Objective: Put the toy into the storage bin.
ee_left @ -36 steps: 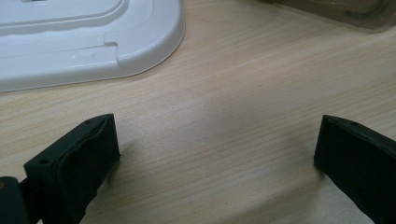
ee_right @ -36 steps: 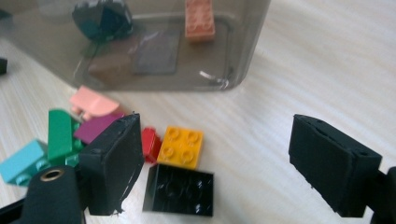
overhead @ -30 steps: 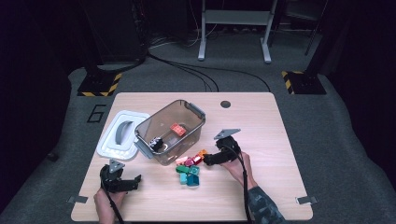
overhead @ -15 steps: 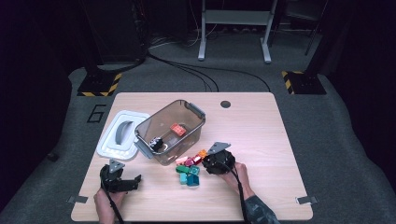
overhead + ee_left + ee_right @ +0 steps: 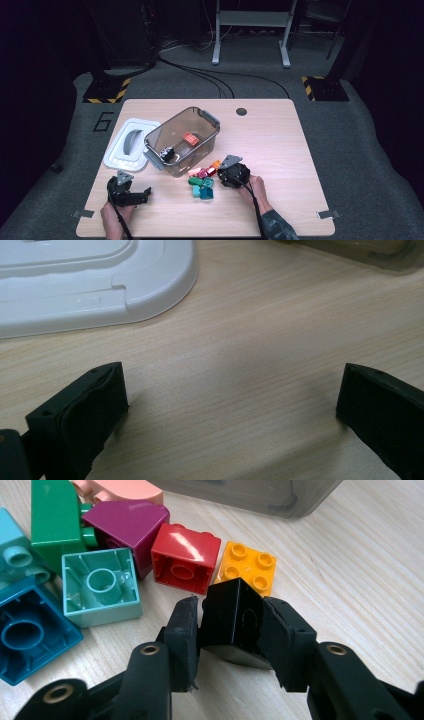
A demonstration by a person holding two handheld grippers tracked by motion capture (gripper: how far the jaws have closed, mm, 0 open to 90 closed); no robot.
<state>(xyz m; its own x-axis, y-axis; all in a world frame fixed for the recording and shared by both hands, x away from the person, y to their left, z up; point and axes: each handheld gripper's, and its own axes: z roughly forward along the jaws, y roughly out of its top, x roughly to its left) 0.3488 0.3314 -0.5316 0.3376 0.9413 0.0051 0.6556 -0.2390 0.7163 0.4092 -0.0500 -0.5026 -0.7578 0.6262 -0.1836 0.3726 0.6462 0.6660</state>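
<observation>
Right hand-held gripper (image 5: pixel 232 630): jaws have just been closing and now pinch a black block (image 5: pixel 235 617) between the pads, low over the bench (image 5: pixel 280 150), near the middle of its front edge.
Black block: tilted on one corner in the grip, just in front of the orange block (image 5: pixel 248 572) and the red block (image 5: pixel 186 556).
Loose blocks: a magenta block (image 5: pixel 127 527), a green block (image 5: pixel 50 515), a mint block (image 5: pixel 101 586) and a teal block (image 5: pixel 27 630) lie close together on the bench, beside the grip.
Grey bin (image 5: pixel 182 140): stands just behind the blocks, toward the bench's middle.
White lid (image 5: pixel 131 145): flat by the left edge, beside the bin.
Left hand-held gripper (image 5: pixel 230 400): jaws spread wide, nothing between them, at the front left corner.
</observation>
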